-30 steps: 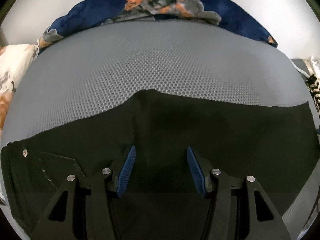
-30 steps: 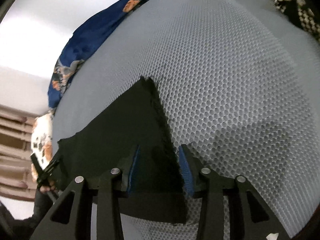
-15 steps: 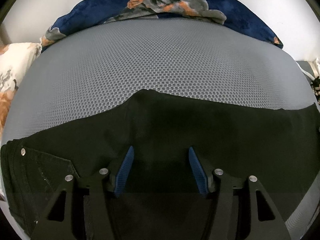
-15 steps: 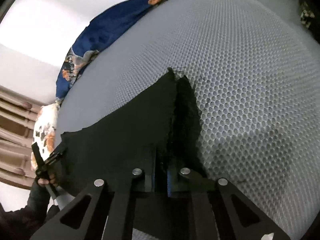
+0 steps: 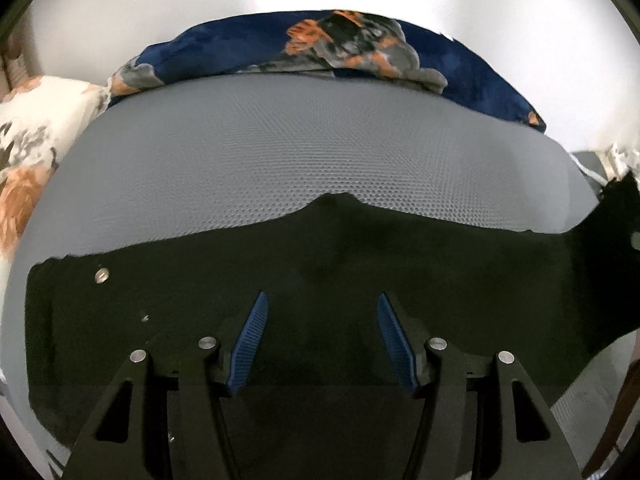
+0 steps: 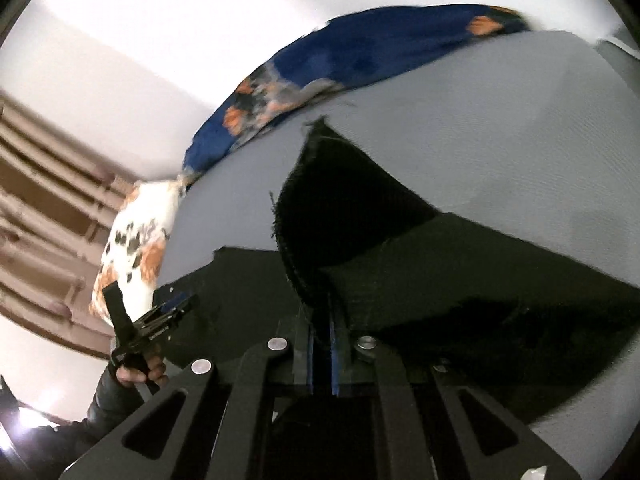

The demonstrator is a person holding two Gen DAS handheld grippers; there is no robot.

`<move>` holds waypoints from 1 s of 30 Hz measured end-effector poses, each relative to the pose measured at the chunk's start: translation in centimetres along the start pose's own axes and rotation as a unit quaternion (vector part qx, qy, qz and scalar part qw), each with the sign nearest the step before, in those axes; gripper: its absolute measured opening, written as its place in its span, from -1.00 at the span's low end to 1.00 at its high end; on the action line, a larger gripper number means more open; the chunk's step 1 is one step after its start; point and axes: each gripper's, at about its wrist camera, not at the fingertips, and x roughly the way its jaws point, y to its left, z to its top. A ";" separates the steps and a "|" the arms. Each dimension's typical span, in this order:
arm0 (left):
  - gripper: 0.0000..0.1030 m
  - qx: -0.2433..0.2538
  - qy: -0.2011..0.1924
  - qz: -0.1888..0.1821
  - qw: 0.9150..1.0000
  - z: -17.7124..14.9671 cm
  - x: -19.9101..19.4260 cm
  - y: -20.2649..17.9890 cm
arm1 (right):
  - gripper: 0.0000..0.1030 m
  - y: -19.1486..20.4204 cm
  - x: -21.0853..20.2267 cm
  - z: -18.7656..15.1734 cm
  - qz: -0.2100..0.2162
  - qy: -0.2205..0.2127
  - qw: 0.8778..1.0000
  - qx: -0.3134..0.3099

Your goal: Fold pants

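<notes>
Whereas a second ago the right gripper (image 6: 320, 332) stood with its jaws apart astride the hem of the black pants (image 5: 320, 280), it is now clamped shut on that hem and has lifted it clear of the grey mesh bed cover (image 5: 320, 160). Leg end hangs up in front of the right camera as a raised flap; rest of the pants still lies flat across the cover, waist and metal button (image 5: 102, 276) to the left in the left view. Left gripper (image 5: 320, 336) is unchanged: jaws apart, nothing between the pads, hovering over the middle of the pants. Judgement: the fold has begun; leg end likely to be carried over toward the waist. Risk: thin grip on the hem may slip.
</notes>
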 end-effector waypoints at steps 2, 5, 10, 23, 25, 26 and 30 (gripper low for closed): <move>0.13 -0.008 -0.005 -0.001 1.000 -0.4 -0.8 0.9 | -0.87 1.5 1.6 0.1 0.007 0.010 1.000 -0.003; 0.14 -0.027 -0.010 -0.003 1.000 -1.1 -1.7 2.6 | -0.87 4.2 4.5 0.1 0.009 0.023 0.999 -0.022; 0.14 -0.057 -0.012 -0.005 0.998 -1.9 -2.5 5.1 | -0.87 8.9 10.4 -0.3 0.005 0.068 0.996 -0.055; 0.14 -0.069 -0.022 -0.043 0.996 -3.1 -4.5 7.5 | -0.38 18.2 22.1 -3.9 0.012 0.168 0.977 -0.132; 0.14 -0.069 -0.020 -0.051 0.996 -3.2 -4.8 7.7 | -0.31 19.1 21.2 -3.9 0.027 0.172 0.975 -0.138; 0.14 -0.069 -0.020 -0.057 0.996 -3.2 -4.9 7.7 | -0.31 19.4 20.2 -3.8 0.035 0.163 0.976 -0.142; 0.14 -0.069 -0.009 -0.096 0.993 -3.0 -4.9 7.0 | -0.11 18.6 16.3 -2.8 0.038 0.117 0.984 -0.126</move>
